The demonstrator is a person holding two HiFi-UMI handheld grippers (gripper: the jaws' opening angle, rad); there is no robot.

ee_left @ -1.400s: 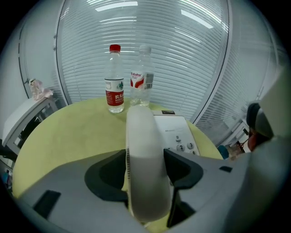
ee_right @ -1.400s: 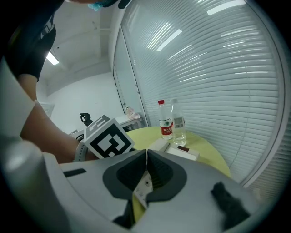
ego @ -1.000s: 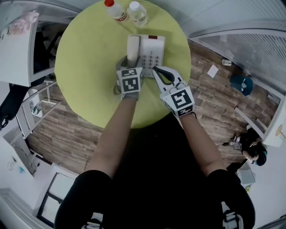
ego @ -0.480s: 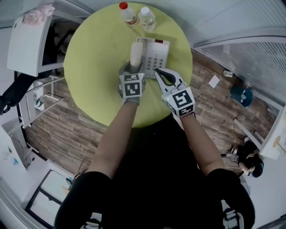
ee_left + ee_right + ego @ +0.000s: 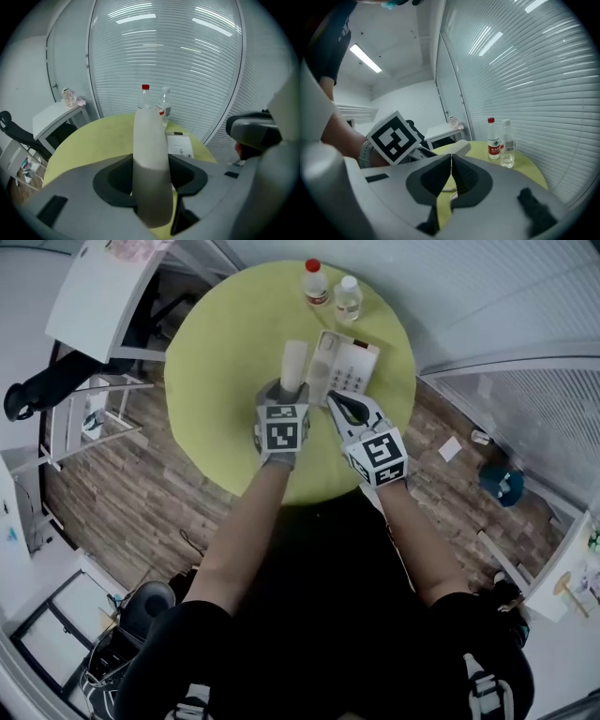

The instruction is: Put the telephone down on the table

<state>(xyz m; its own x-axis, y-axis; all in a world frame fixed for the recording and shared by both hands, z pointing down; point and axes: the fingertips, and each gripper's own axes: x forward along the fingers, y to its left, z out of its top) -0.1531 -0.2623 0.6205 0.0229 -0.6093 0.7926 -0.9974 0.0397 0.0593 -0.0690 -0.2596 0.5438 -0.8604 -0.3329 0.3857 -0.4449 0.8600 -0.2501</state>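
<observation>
The left gripper [image 5: 282,396] held the white handset [image 5: 149,140] of the telephone, with its jaws standing wide and pressing on the two sides of the lower end. The handset was off the base and its free end pointed toward the far edge of the round yellow-green table [image 5: 230,343]. The telephone base [image 5: 352,362], white with a keypad, lay flat on the table just to the right of the handset, toward the far right edge. The right gripper [image 5: 337,401] was just beside the near end of the base; its jaws were closed together and nothing was between them. At the far edge of the table stood two plastic bottles close together: a red-capped bottle [image 5: 316,282] and a clear bottle [image 5: 348,298] with a white cap.
</observation>
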